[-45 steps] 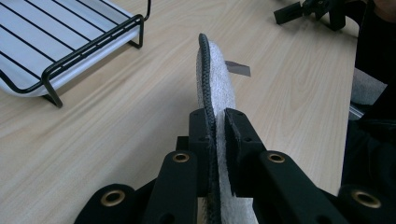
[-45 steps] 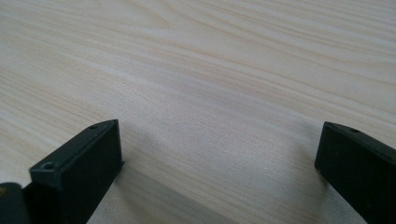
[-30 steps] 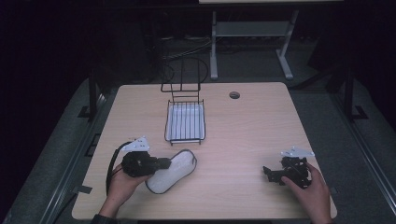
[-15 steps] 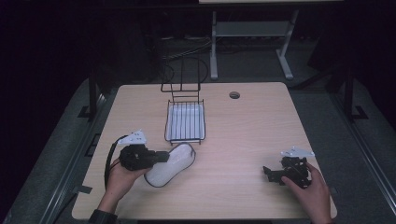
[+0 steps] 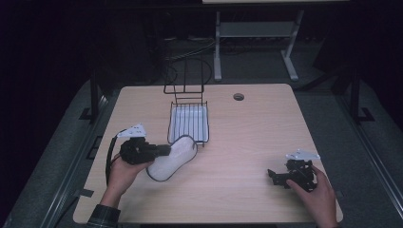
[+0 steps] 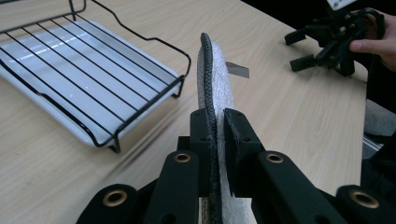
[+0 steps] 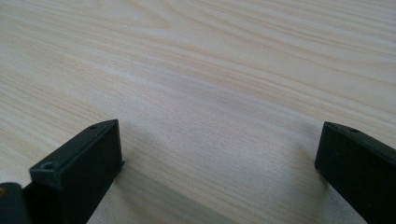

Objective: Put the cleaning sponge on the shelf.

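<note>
Now, from the high view, the left gripper [image 5: 164,150] has its jaws pinched on the near edge of a white insole with a dark rim [image 5: 172,158], and the far tip of that insole sits just at the front corner of the wire rack [image 5: 188,124] standing on its white tray in the middle of the wooden table [image 5: 247,142]. The pick-up looks done, then; the placing is not, since the insole is outside the rack and its bars carry nothing. Off to the right, the right gripper [image 5: 275,176] rests low near the table's front edge in the person's hand, well apart from rack and insole, taking no part. Over to the left gripper view: the two black jaws are clamped tight on the insole [image 6: 215,88], which stands on edge, its dark braided border running straight up between the pads and its pale fabric face turned to one side. The rack [image 6: 93,79] lies just beside it to the left, bars bare, tray beneath showing clean through them, and the other gripper [image 6: 327,42] sits far off at the top right. On to the right gripper view: jaws spread wide, one at each lower corner, nothing between them but bare wood grain [image 7: 210,93]. My read is that the carry is midway, with the drop onto the rack and the release left to do.
</note>
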### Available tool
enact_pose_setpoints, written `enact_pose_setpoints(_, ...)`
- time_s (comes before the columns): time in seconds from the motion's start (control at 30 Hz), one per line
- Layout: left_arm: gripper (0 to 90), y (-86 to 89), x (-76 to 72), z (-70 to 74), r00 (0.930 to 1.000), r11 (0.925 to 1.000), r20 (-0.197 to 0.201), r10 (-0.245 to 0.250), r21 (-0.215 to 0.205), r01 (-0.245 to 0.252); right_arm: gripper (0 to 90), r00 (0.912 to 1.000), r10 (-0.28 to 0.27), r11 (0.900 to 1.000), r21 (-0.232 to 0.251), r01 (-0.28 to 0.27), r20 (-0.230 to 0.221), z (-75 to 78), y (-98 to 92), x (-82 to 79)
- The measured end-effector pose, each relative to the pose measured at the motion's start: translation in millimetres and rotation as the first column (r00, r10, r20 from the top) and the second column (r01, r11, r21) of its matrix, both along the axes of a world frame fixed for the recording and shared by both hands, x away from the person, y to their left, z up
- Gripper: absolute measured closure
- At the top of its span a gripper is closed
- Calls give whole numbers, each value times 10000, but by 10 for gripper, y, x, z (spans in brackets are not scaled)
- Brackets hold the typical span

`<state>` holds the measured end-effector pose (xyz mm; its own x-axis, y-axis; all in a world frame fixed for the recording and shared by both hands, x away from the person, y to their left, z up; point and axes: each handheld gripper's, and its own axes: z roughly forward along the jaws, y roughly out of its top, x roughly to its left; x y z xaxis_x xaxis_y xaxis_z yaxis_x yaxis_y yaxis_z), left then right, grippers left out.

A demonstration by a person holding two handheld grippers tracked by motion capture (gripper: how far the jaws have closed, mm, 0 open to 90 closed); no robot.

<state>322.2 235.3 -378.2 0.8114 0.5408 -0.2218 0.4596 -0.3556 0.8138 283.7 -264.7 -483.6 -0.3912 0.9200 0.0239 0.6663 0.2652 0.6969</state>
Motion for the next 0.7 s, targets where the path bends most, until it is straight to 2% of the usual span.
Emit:
enact_pose_setpoints(0.2, 824, -3, 110, 29, 9999, 9998, -11, 117, -128, -117, 2, 10000, 4, 10000, -4, -4, 5, 0, -1, 0)
enact_pose_setpoints(0.7, 824, 32, 359, 112, 9984, 9984, 125, 556, -76, -555, 2, 10000, 18, 10000, 2, -18, 0, 0, -1, 0)
